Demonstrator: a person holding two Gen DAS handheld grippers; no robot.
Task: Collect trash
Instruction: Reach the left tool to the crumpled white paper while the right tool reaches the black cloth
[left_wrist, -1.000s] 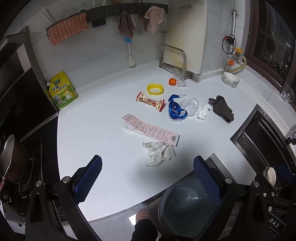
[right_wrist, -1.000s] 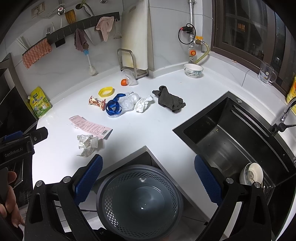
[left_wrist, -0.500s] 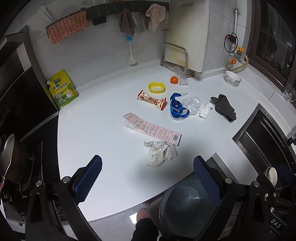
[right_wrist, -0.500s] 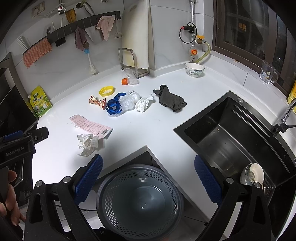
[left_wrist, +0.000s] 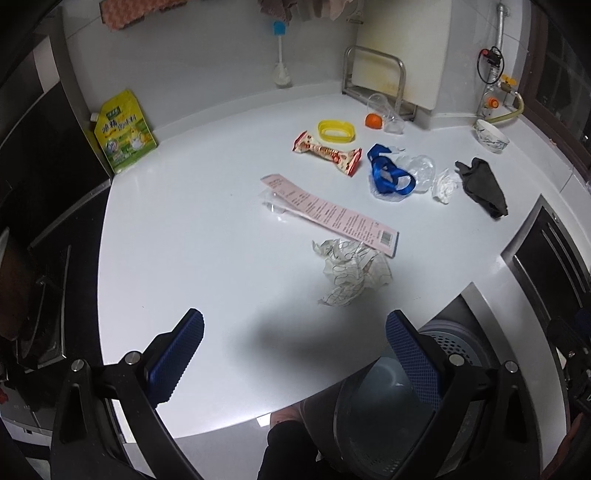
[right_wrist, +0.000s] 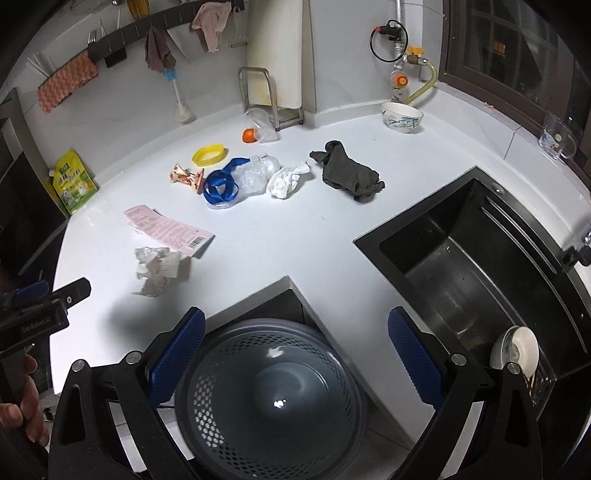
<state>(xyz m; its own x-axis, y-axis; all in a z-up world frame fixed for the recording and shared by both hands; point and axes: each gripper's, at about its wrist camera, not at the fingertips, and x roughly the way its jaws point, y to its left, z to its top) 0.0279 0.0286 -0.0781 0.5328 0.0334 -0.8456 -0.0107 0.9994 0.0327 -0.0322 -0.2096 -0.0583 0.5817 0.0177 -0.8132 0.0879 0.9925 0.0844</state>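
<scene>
**Bin empty, litter all on the counter**

Nothing looks collected yet. The grey perforated bin (right_wrist: 269, 398), at the bottom centre of the right wrist view, holds nothing that can be made out beyond glints on its floor. The trash lies spread across the white counter (left_wrist: 177, 229): a crumpled paper (left_wrist: 351, 273) at centre, a long pink receipt (left_wrist: 325, 210) just above it and touching its edge, and toward the upper right a snack wrapper (left_wrist: 327, 152), a yellow lid (left_wrist: 336, 130), a blue ribbon (left_wrist: 388, 173) on clear plastic, and a white tissue wad (left_wrist: 445, 184). All of it is left to gather.

The left gripper (left_wrist: 295, 354) hovers low over the counter's near edge, jaws wide apart and empty, pointed at the crumpled paper, probably the first pick. The right gripper (right_wrist: 295, 354) hangs directly above the bin, jaws likewise spread and holding nothing.
</scene>
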